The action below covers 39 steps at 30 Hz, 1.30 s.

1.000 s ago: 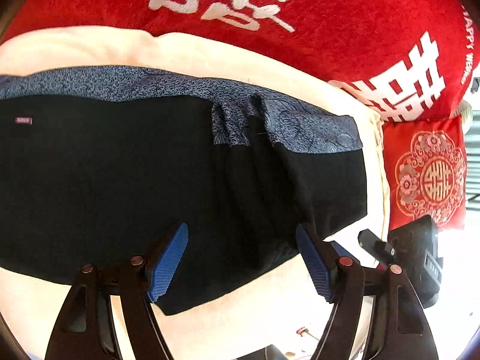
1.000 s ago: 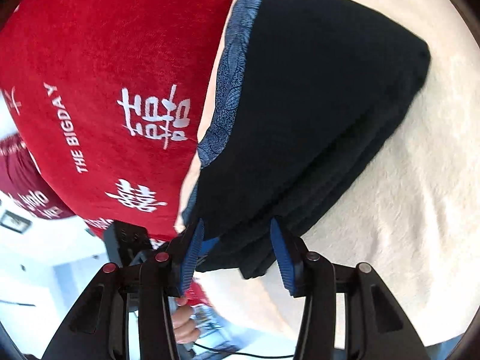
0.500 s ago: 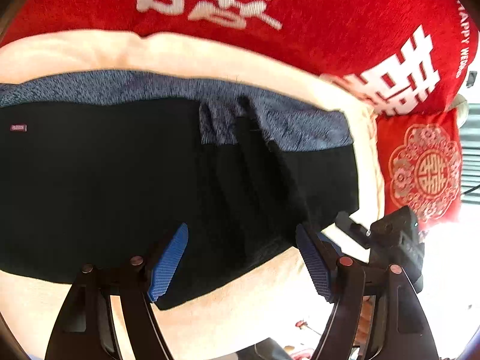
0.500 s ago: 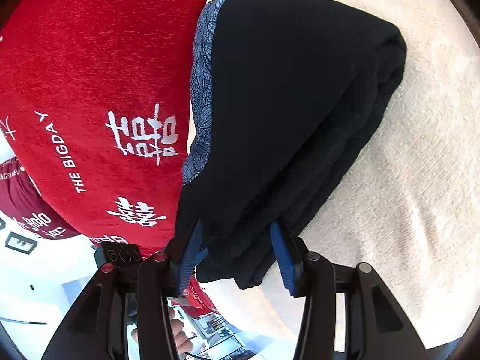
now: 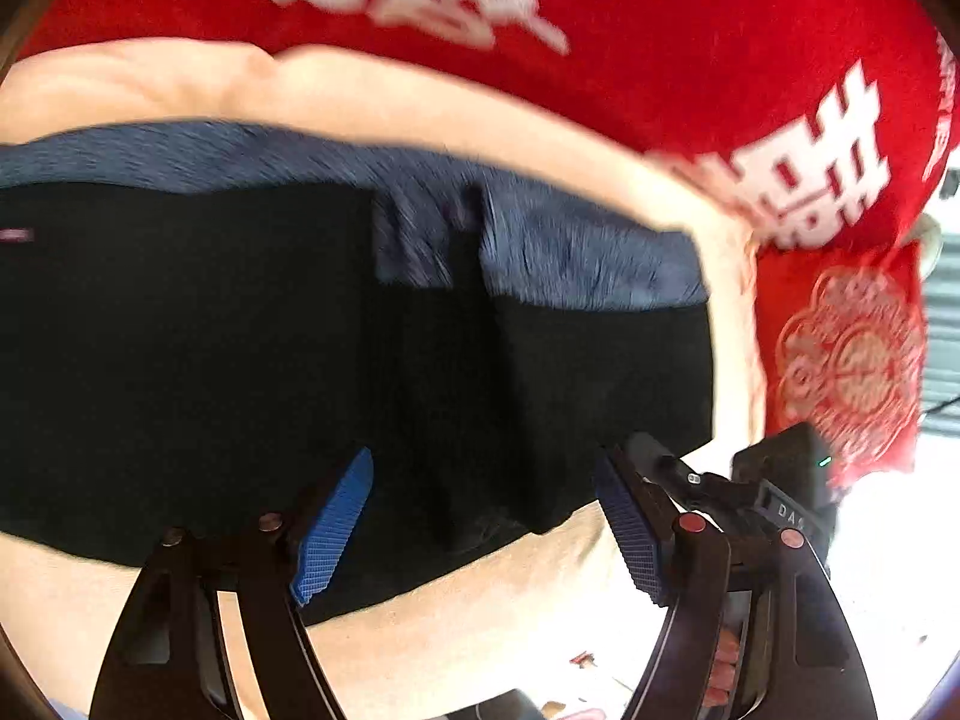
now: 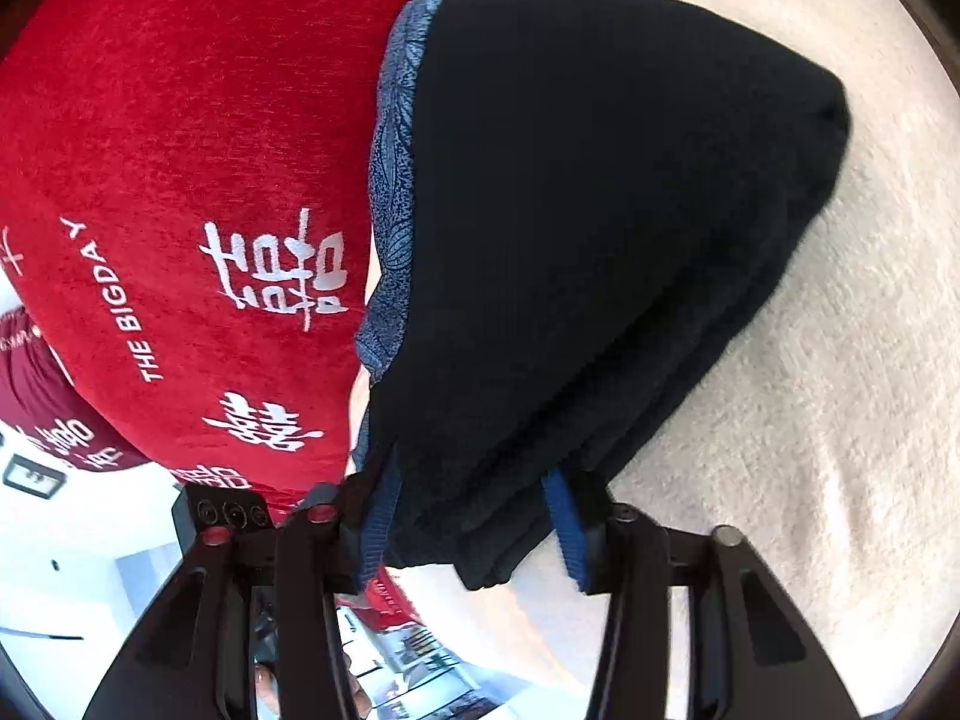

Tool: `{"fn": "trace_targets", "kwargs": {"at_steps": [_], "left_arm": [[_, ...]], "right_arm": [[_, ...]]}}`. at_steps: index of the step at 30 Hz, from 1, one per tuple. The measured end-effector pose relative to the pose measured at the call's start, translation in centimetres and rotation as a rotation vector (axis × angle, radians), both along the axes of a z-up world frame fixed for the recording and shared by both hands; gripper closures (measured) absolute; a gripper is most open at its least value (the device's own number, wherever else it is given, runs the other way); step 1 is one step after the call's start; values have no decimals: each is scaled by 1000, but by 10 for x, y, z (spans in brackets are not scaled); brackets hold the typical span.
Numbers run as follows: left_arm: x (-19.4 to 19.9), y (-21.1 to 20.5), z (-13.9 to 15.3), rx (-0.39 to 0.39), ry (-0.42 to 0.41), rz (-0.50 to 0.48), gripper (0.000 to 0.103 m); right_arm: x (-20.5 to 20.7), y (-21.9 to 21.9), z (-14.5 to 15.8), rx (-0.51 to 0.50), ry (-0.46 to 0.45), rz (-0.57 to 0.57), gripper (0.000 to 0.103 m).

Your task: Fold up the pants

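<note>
in the right wrist view, the right gripper (image 6: 474,531) is seen at the bottom centre with its jaws closing; the near corner of the black pants (image 6: 600,240) lies between the blue pads, which appear to be pressed into the bunched layers of cloth. from there the pants run up the middle of the frame as a thick, already doubled stack, with the blue patterned waistband (image 6: 393,198) along its left edge. a cream blanket (image 6: 810,420) fills the right side beneath the pants, and a red cushion with white characters (image 6: 180,180) fills the upper left.

in the left wrist view, which is blurred, the left gripper (image 5: 480,534) is seen at the bottom with its jaws apart and nothing held; the lower hem of the pants (image 5: 240,360) lies beyond and between the fingers, apparently untouched. the garment spreads across the middle of the frame, waistband along its upper edge. the right gripper's black body (image 5: 780,480) shows at the lower right, at the end of the pants.

the task is judged to be partway done: at least one fold seems made, since layers are stacked at the right end. a further fold, carrying the gripped end across, is judged to remain, and the left end has yet to be taken up or pinned.
</note>
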State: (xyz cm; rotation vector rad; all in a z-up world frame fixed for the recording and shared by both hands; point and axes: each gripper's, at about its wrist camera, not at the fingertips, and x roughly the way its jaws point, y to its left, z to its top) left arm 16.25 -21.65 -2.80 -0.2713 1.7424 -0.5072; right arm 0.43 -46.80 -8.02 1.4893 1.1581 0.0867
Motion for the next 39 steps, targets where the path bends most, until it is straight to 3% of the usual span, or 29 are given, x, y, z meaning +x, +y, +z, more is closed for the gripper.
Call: {"fn": "trace_targets", "kwargs": {"at_steps": [2, 3, 4, 6, 11, 14, 16, 19, 22, 24, 28, 30, 34, 37, 39], "left_arm": [[-6, -16, -10, 35, -11, -40, 28], [-9, -23, -9, 38, -38, -49, 42], [-10, -27, -5, 23, -57, -59, 49], [-12, -30, 9, 12, -106, -70, 49], [-8, -15, 39, 36, -202, -82, 49], [-11, -6, 23, 109, -206, -86, 49], [-19, 3, 2, 195, -192, -90, 49], [-25, 16, 0, 182, -192, -31, 42], [-26, 16, 23, 235, -272, -30, 38], [-20, 10, 38, 246, -315, -39, 38], [4, -18, 57, 249, -397, -80, 38], [17, -39, 54, 259, -415, -100, 38], [32, -72, 21, 300, -398, -116, 38], [24, -71, -7, 377, -358, -112, 38], [15, -65, -16, 366, -351, -103, 38]], "right_arm": [[4, 2, 3, -21, 10, 4, 88], [6, 2, 8, -44, 5, 19, 89], [8, 2, 14, -67, -4, 40, 89], [13, 0, 30, -108, -38, 68, 89], [22, 8, 39, -87, -60, 106, 89], [24, 25, 25, -83, -32, 131, 89], [24, 38, 13, -139, 11, 188, 89], [19, 44, 10, -170, 14, 208, 89], [21, 45, 27, -172, 9, 333, 70], [23, 40, 52, -258, -31, 408, 66], [45, -1, 96, -471, -104, 381, 70], [69, -30, 99, -545, -82, 350, 88], [113, -56, 83, -593, -64, 350, 88], [133, -48, 59, -630, -46, 450, 88], [135, -38, 41, -608, -18, 492, 88]]}}
